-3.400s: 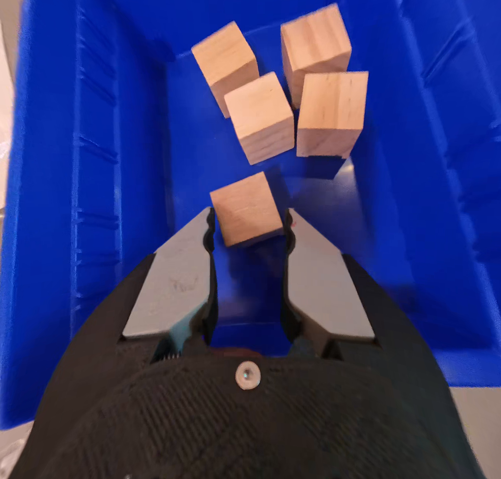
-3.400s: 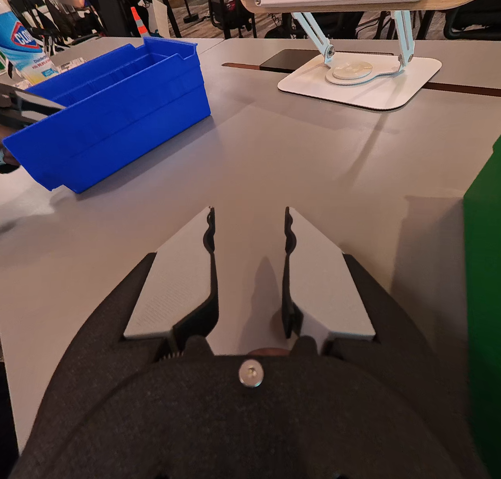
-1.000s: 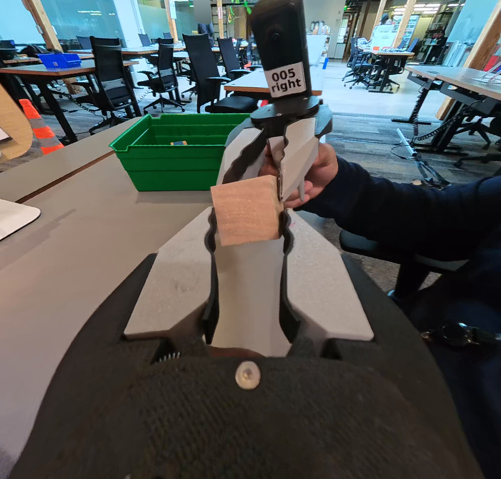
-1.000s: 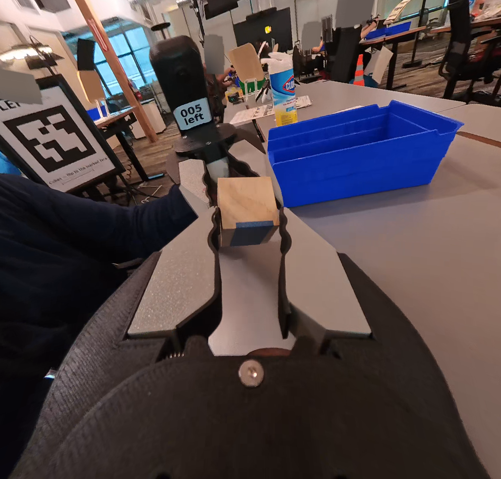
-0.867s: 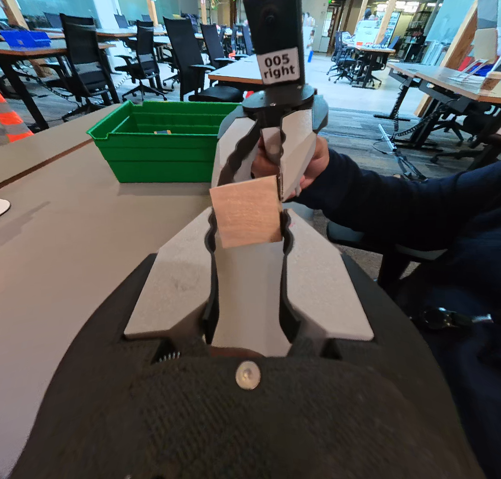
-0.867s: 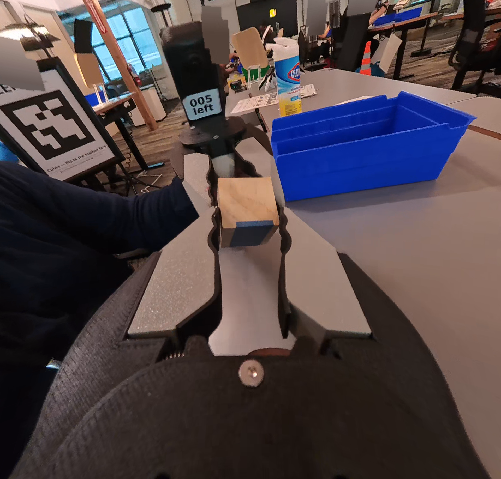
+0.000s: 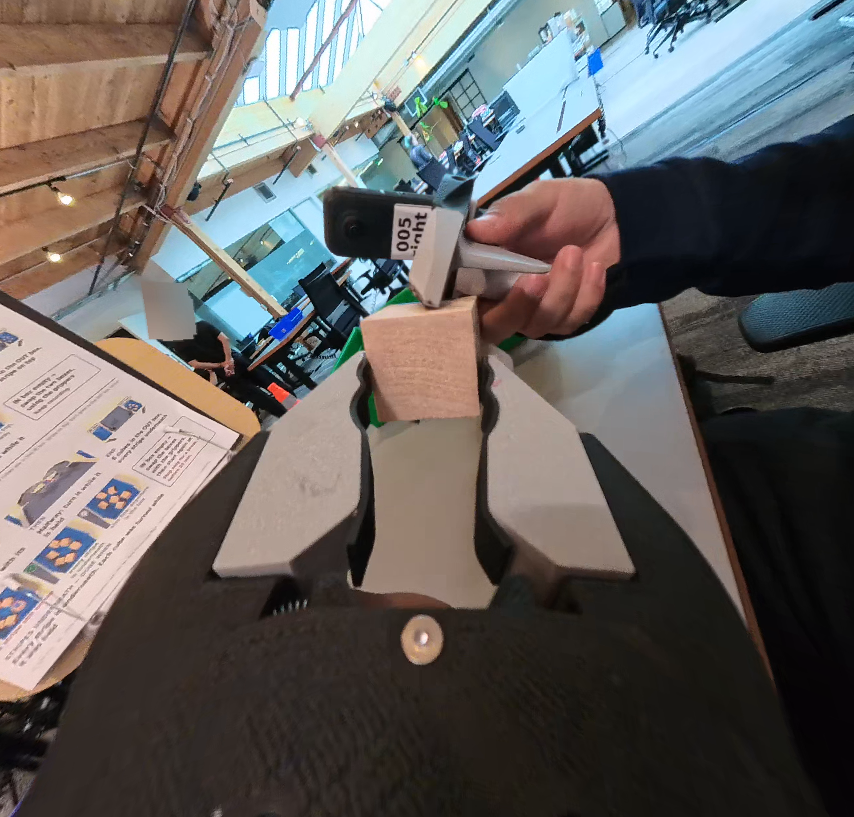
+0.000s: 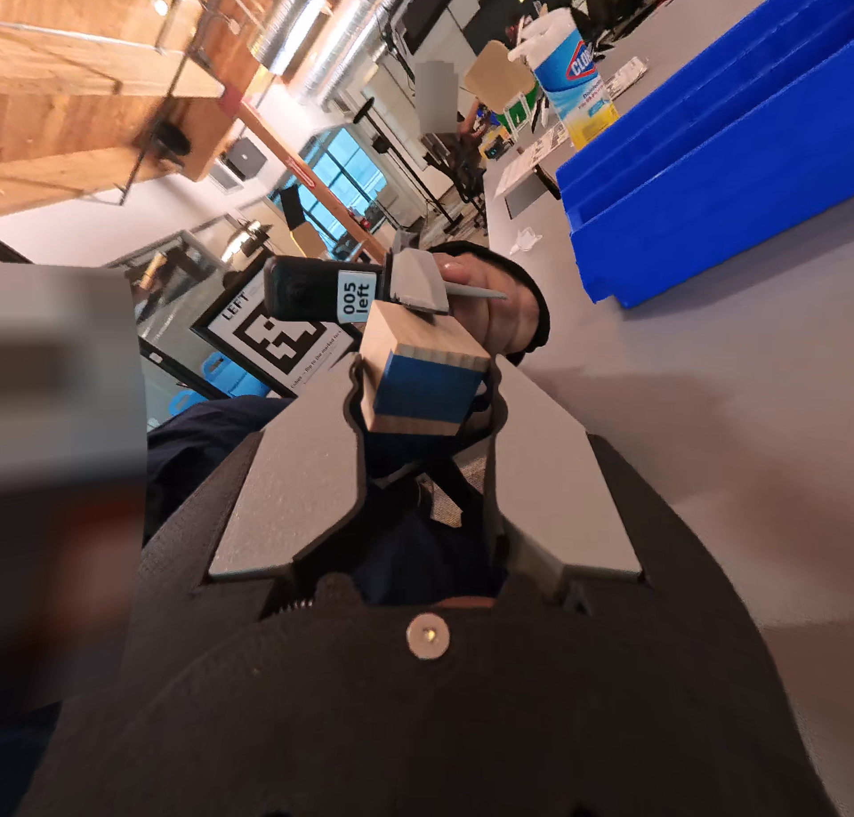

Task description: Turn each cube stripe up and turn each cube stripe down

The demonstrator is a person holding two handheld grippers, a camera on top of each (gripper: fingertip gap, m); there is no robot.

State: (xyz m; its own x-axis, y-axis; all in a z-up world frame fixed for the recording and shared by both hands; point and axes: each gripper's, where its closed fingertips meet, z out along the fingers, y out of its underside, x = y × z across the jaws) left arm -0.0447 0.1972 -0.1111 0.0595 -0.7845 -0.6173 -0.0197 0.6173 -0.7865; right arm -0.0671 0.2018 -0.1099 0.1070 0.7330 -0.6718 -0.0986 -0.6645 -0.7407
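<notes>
1. A pale, square-edged wooden cube [image 7: 423, 369] with fine straight grain is held up in the air between both grippers, above the smooth grey table [image 8: 693, 379].
2. In the right wrist view, the cube's near face carries a broad matte blue stripe [image 8: 425, 390] with bare wood strips above and below it.
3. The left gripper [image 7: 423, 379] has flat grey fingers with a grainy printed texture and wavy inner edges on a black body; its jaws are closed to the cube's width, pressing two opposite faces.
4. The right gripper [image 8: 423, 393] is of the same make; its jaws are likewise narrowed onto the cube, pinching the other pair of faces.
5. Each view shows the far gripper rolled sideways, one grey finger lying on top of the cube.
6. A glossy blue plastic bin [image 8: 721, 157] sits on the table to the right; a green plastic bin [image 7: 353, 346] peeks out behind the cube.
</notes>
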